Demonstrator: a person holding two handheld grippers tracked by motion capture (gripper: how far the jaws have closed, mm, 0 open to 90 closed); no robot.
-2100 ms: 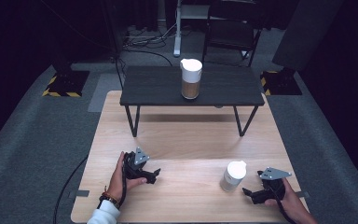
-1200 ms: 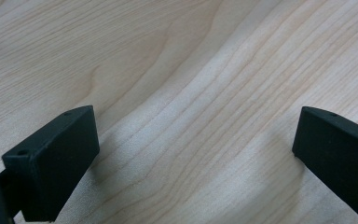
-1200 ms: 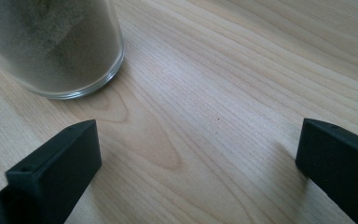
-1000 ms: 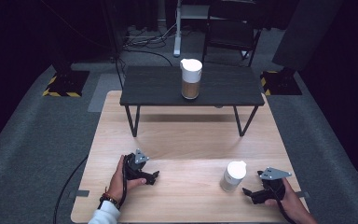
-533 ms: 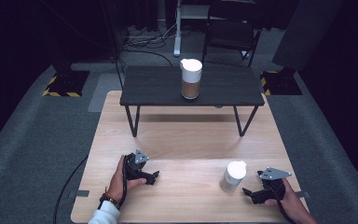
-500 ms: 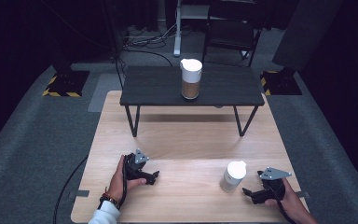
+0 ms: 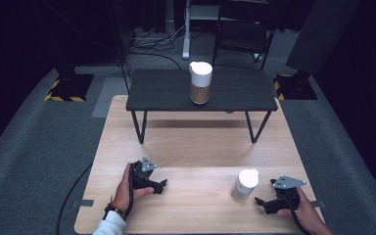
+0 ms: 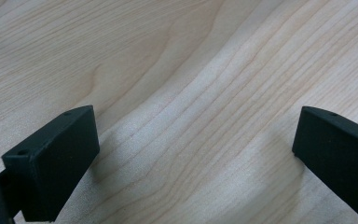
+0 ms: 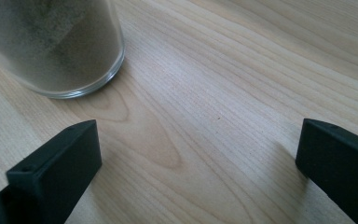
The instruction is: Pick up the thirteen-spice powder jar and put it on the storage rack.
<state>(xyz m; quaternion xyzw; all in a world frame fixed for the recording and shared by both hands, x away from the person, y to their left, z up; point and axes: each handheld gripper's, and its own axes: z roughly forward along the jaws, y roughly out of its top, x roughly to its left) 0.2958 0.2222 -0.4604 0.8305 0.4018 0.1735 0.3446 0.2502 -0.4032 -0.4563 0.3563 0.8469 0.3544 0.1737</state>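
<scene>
Table (image 7: 196,147) bare but for one jar (image 7: 245,185), upright at near right, just left of my right gripper (image 7: 263,202); a second jar (image 7: 200,82) stands far on the bench (image 7: 166,90). Right jaws spread wide and low, likely to take the near jar's base. Left gripper (image 7: 160,186) rests spread at near left, out of the way.

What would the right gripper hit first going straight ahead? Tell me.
Probably the glass jar: it stands just ahead of the open right gripper, but off toward one jaw, so the gripper might slide past over the bare wooden table.
</scene>
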